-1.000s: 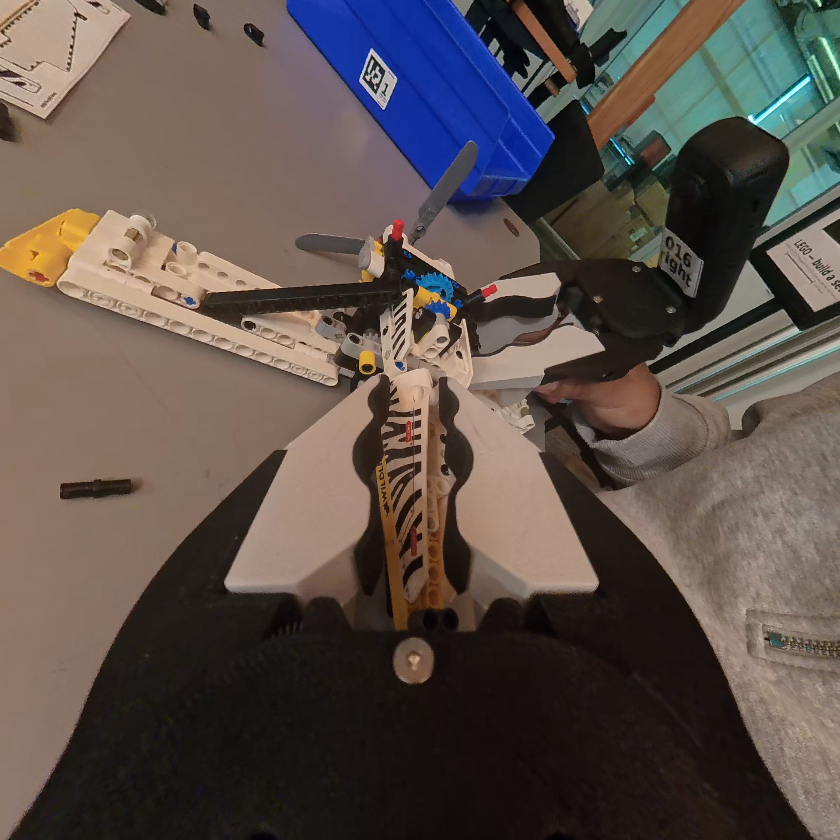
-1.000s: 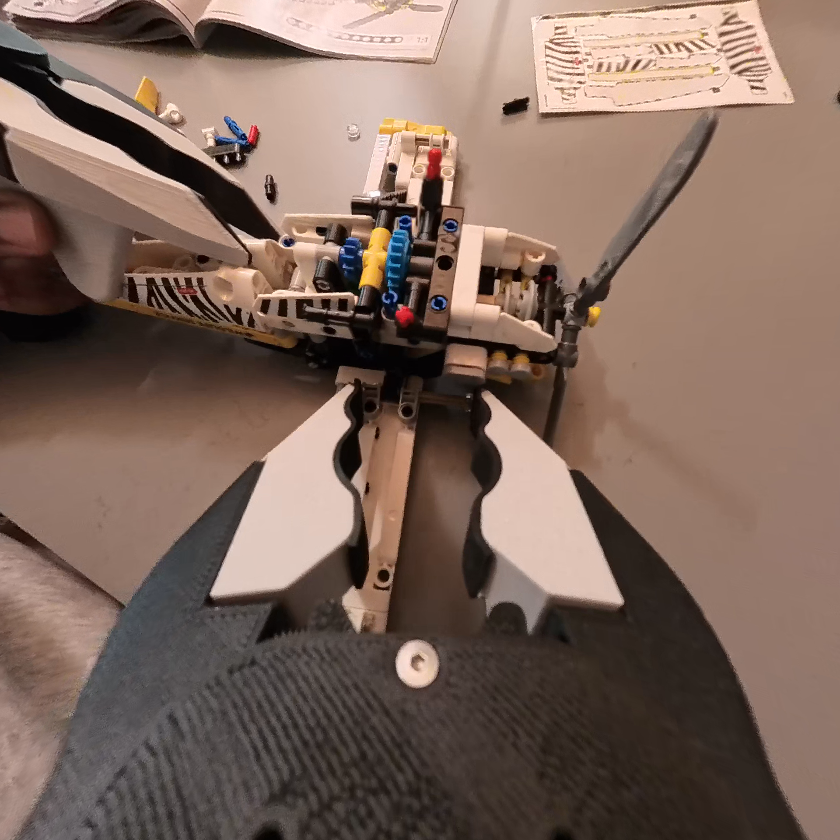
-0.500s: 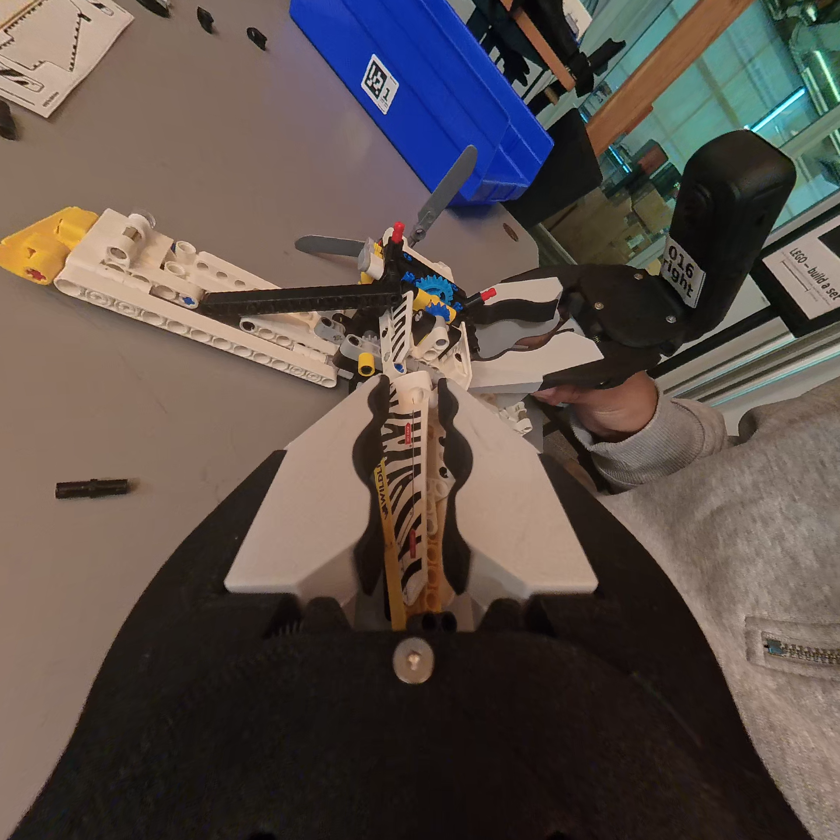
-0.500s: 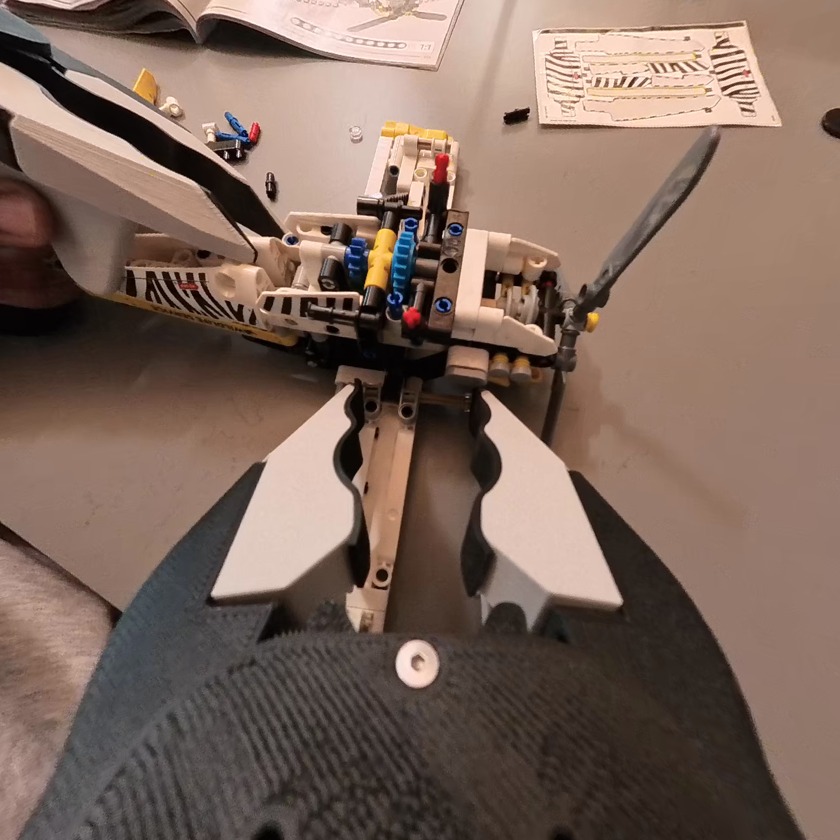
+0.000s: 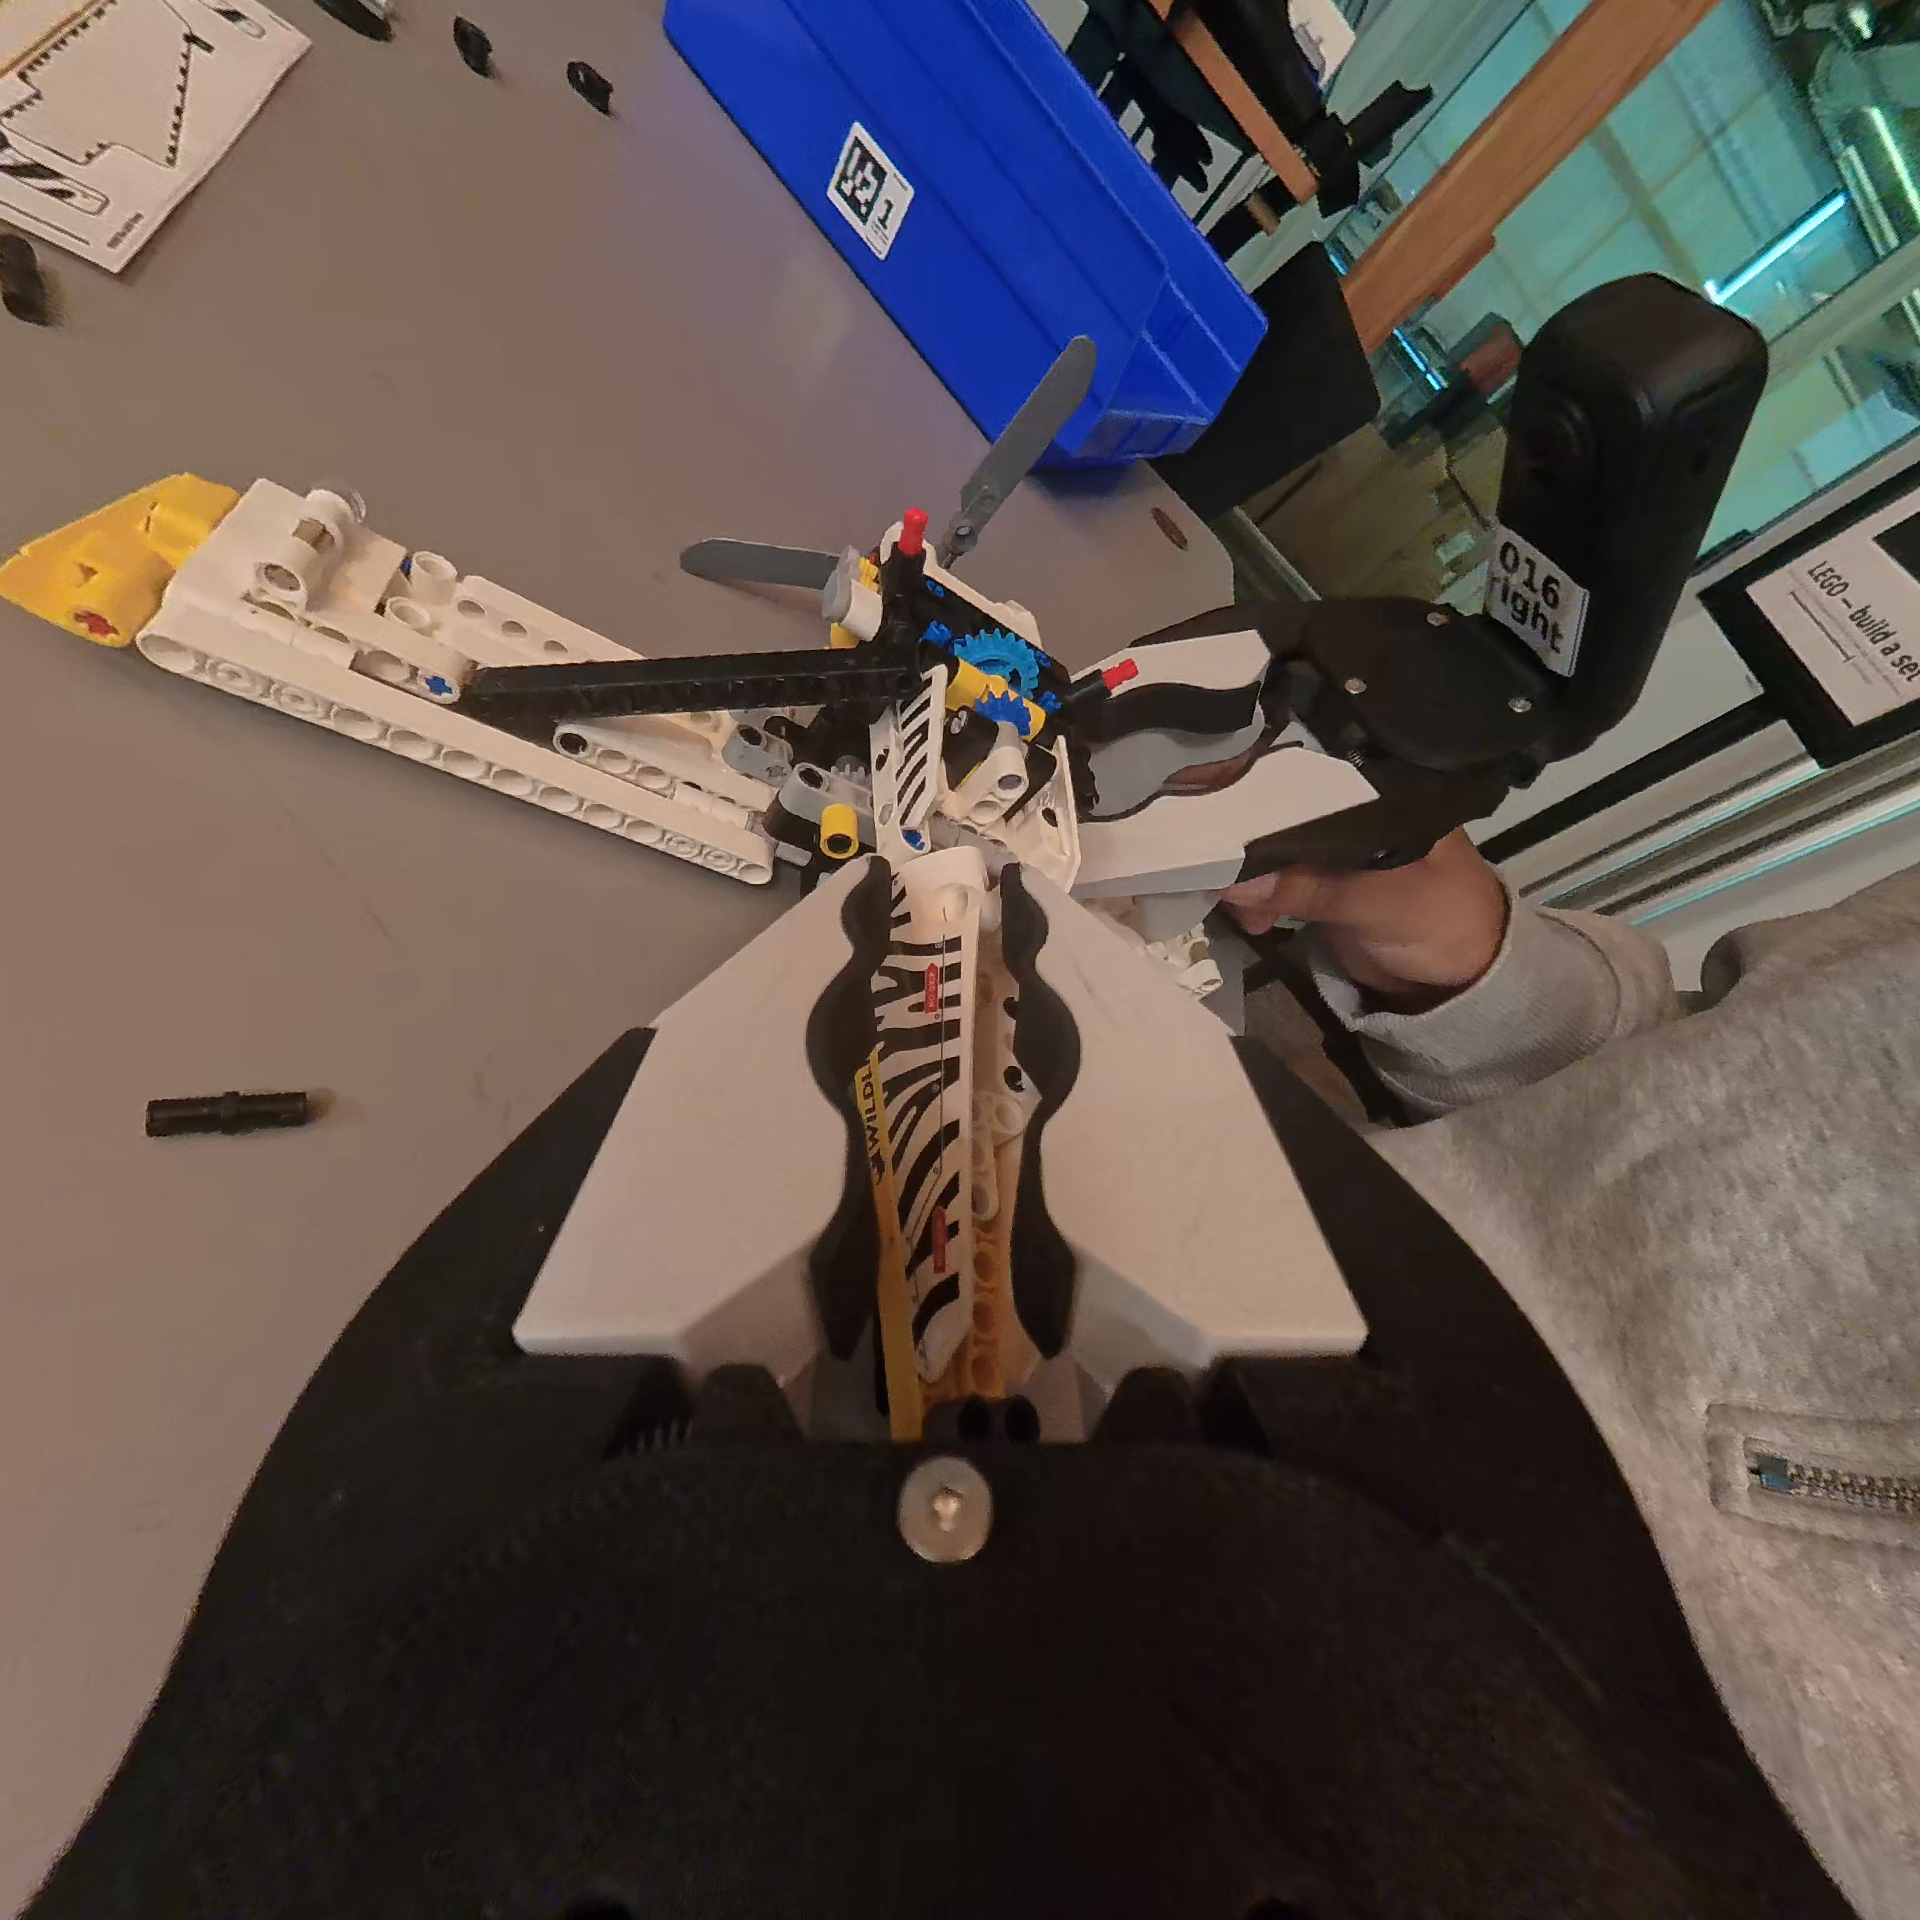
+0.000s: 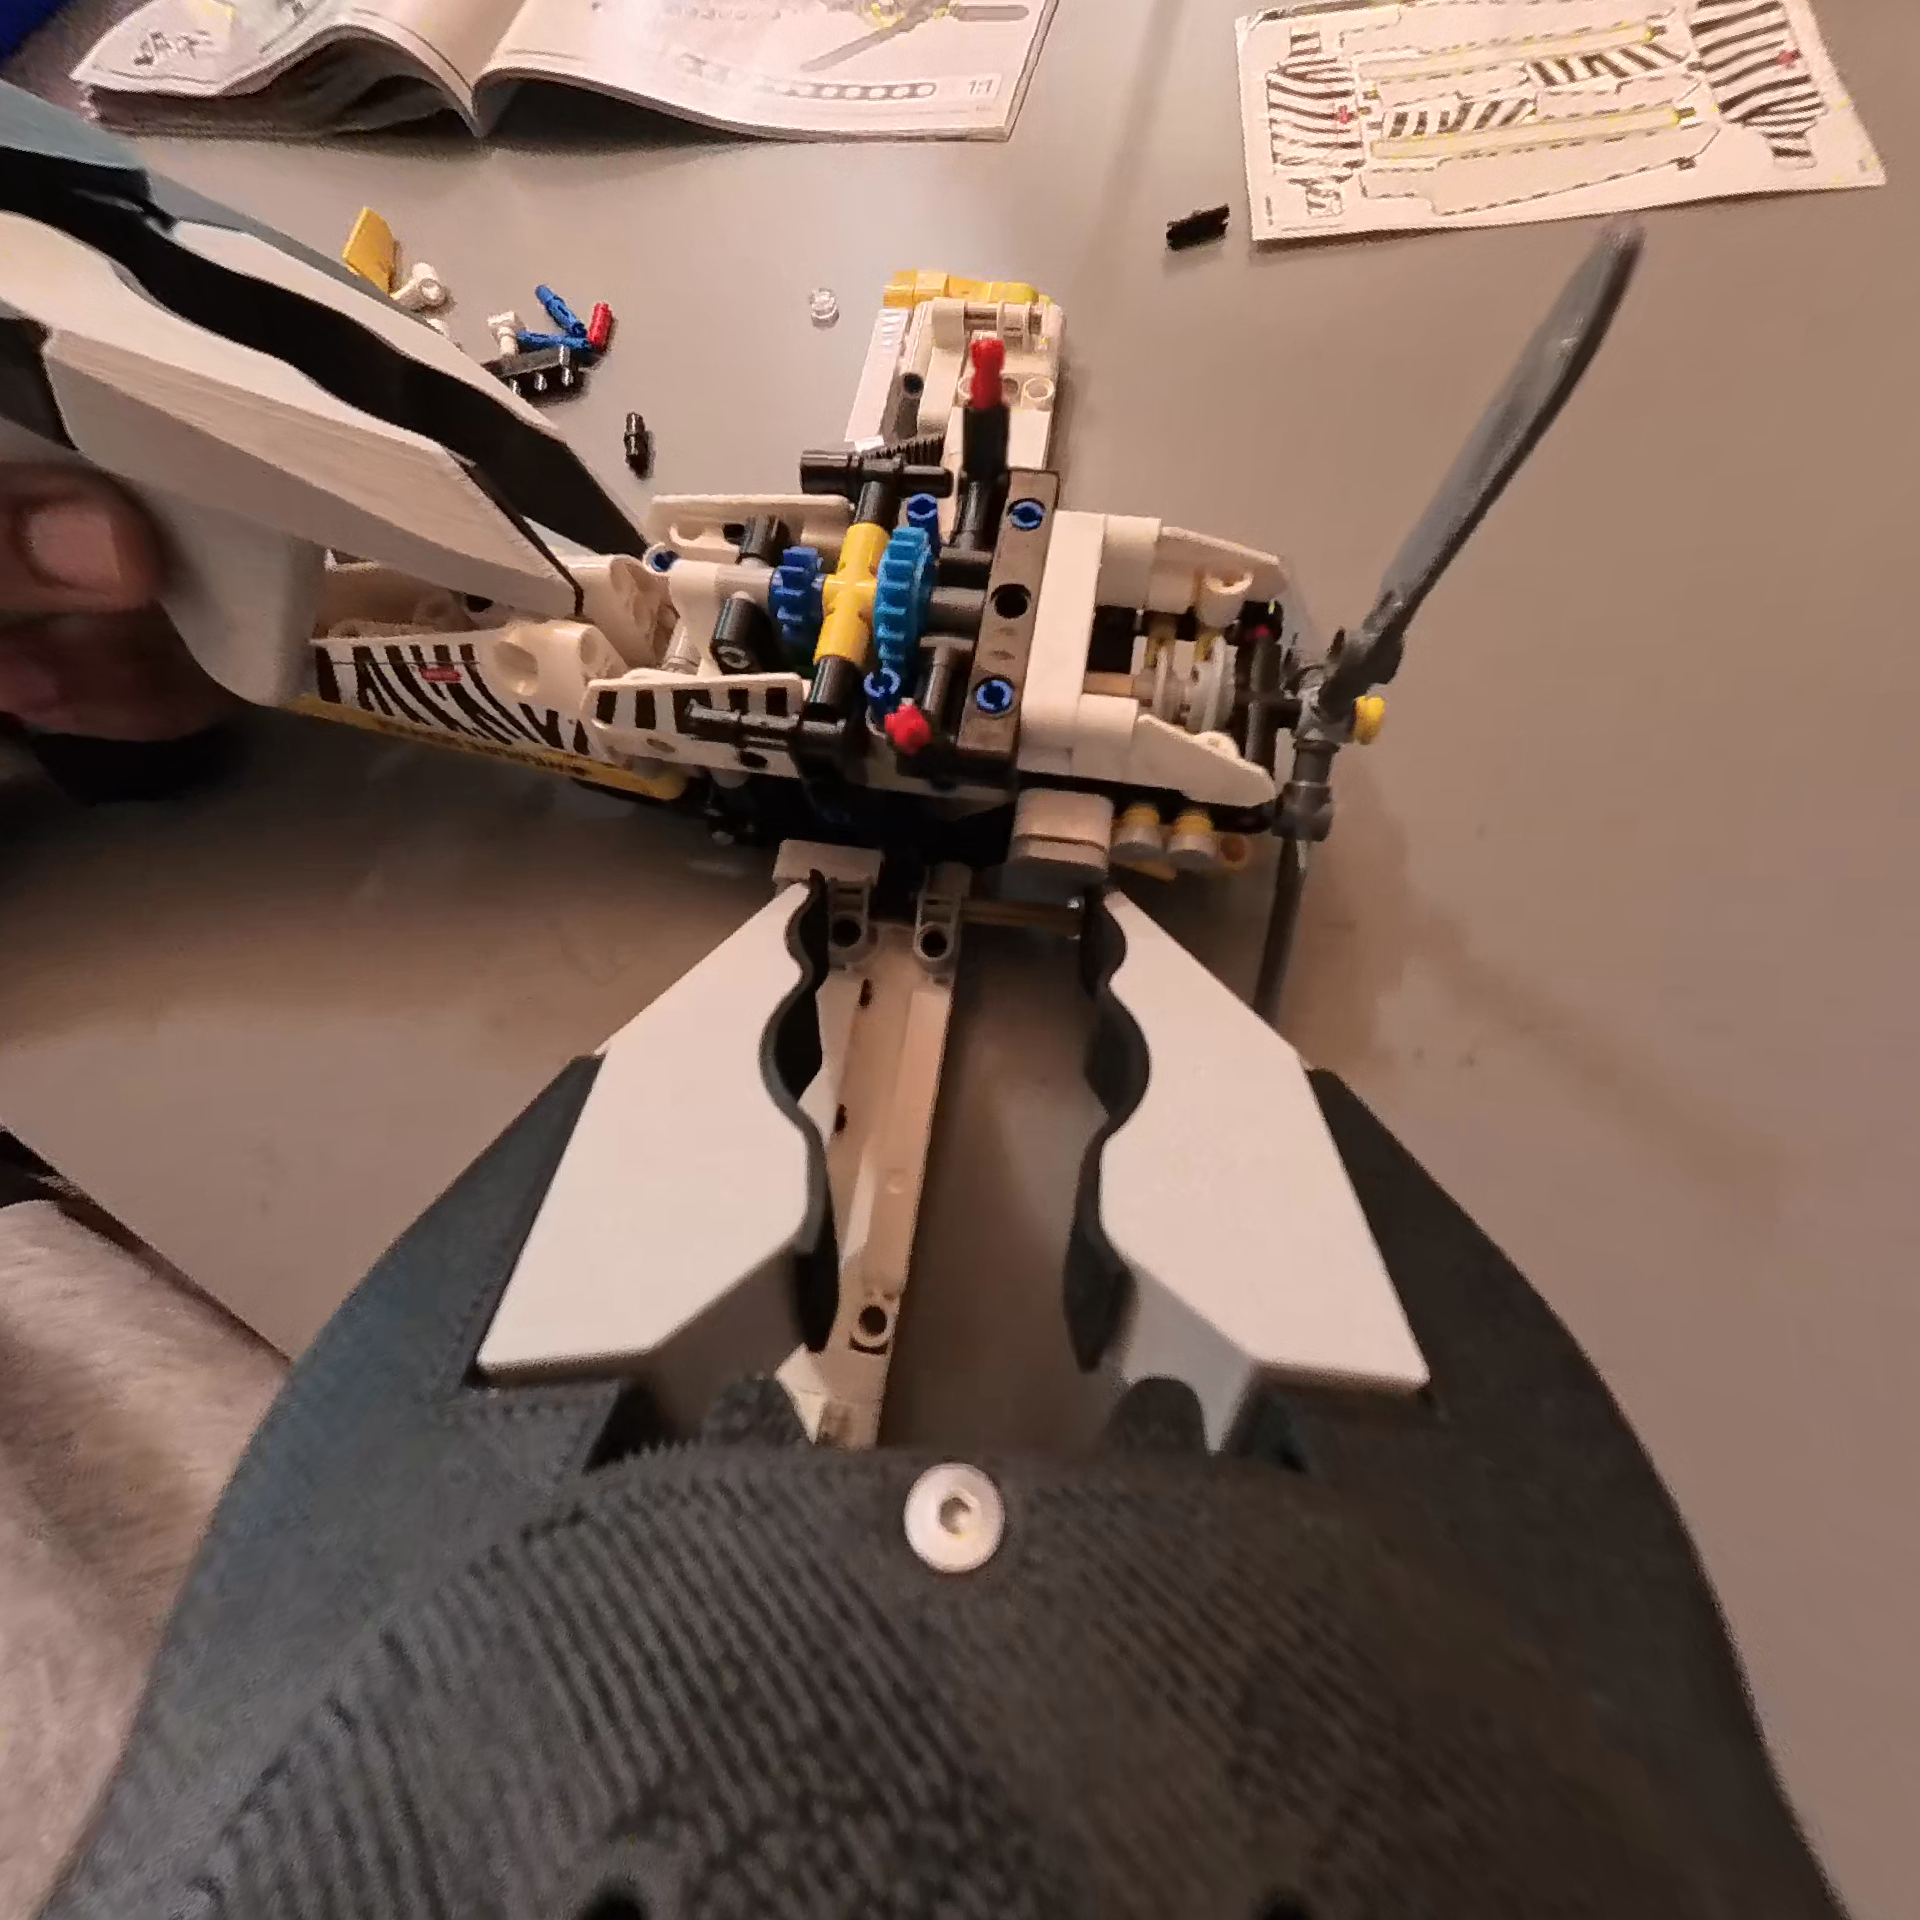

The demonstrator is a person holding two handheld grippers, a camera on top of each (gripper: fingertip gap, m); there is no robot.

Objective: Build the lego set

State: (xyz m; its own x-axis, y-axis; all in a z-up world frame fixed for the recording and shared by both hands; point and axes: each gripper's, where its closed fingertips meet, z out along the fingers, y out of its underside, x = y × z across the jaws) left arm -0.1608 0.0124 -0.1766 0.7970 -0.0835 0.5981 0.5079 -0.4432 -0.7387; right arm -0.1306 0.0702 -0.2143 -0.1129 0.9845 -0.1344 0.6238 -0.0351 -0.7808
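A white Lego plane model [image 6: 997,623] with blue gears, a yellow axle part and a grey propeller [image 6: 1496,436] rests on the grey table. My left gripper [image 5: 940,883] is shut on its zebra-striped tail [image 5: 920,1091]; it also shows in the right wrist view [image 6: 582,561]. My right gripper [image 6: 940,914] is open around the near white wing beam [image 6: 883,1143], which lies against the left finger with a gap to the right finger. It also shows in the left wrist view [image 5: 1122,769]. The far wing [image 5: 416,665] with a yellow tip [image 5: 104,561] lies on the table.
A blue bin [image 5: 987,208] stands behind the model near the table's edge. An open instruction booklet [image 6: 623,52], a sticker sheet [image 6: 1538,104] and small loose parts [image 6: 540,332] lie beyond it. A black pin [image 5: 223,1110] lies to the left. A grey sleeve [image 5: 1507,987] is at the right. The tips of one gripper are about 8 centimeters away from the tips of the other. The black pin [image 5: 223,1110] is closer to my left gripper, around 10 centimeters from its tips; the right tips are 15 centimeters off.
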